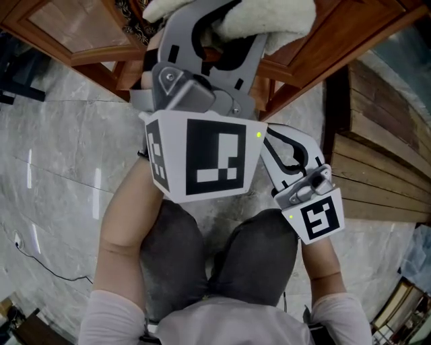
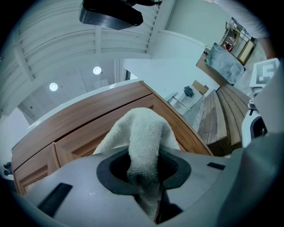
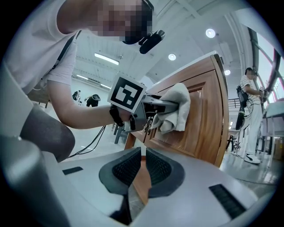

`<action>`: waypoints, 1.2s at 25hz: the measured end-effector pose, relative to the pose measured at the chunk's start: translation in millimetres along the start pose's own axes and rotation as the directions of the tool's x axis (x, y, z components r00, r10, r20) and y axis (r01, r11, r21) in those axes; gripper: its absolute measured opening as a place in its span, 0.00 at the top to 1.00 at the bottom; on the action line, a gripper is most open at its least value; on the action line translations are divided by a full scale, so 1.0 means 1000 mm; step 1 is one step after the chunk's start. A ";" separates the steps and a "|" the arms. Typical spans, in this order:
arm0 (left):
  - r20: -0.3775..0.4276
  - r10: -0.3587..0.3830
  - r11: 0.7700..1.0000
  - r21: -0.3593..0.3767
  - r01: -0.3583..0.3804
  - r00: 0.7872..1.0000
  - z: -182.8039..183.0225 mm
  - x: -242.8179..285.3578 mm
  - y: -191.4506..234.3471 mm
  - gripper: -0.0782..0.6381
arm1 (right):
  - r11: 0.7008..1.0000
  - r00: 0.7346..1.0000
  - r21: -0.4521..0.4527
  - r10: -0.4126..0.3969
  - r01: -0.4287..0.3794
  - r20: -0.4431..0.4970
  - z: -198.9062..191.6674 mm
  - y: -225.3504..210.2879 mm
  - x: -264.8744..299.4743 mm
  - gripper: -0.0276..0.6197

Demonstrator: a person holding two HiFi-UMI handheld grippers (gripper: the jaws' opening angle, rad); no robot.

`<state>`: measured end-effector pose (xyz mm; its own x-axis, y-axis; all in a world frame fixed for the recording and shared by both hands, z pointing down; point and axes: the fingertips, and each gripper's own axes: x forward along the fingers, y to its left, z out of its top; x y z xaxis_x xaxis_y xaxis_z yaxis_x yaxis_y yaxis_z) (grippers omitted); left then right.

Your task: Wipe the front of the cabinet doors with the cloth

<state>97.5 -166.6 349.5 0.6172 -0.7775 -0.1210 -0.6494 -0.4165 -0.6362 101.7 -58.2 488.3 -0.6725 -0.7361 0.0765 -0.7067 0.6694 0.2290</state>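
The left gripper [image 1: 215, 37] is clamped on the cloth [image 1: 269, 17], and a thick wad bulges past its jaws. That way terry, not plastic, meets the wood. The cloth appears pressed against the cabinet door [image 3: 204, 119], on the frame beside its raised panel. The right gripper [image 1: 283, 145] sits back from the door and lower than the cloth, jaws closed on nothing. It is likely kept clear because wiping needs one tool.
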 end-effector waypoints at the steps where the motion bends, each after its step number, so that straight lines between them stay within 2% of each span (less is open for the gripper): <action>1: 0.010 -0.007 1.000 -0.003 0.007 1.000 0.003 0.002 -0.005 0.73 | 1.000 1.000 0.001 -0.003 0.003 -0.001 -0.001 -0.001 -0.002 0.87; 15: 0.079 -0.122 0.992 0.021 0.121 0.989 0.042 0.026 -0.064 0.73 | 0.999 0.999 0.014 -0.045 0.045 -0.001 -0.010 -0.021 -0.022 0.87; 30: 0.133 -0.215 0.976 0.062 0.209 0.967 0.064 0.024 -0.099 0.73 | 0.997 0.997 0.010 -0.071 0.071 -0.010 -0.016 -0.032 -0.031 0.87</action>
<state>205.0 -113.3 360.6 0.7960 -0.5998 -0.0814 -0.4775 -0.5396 -0.6934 148.7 -58.2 493.9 -0.6187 -0.7826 0.0694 -0.7548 0.6166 0.2240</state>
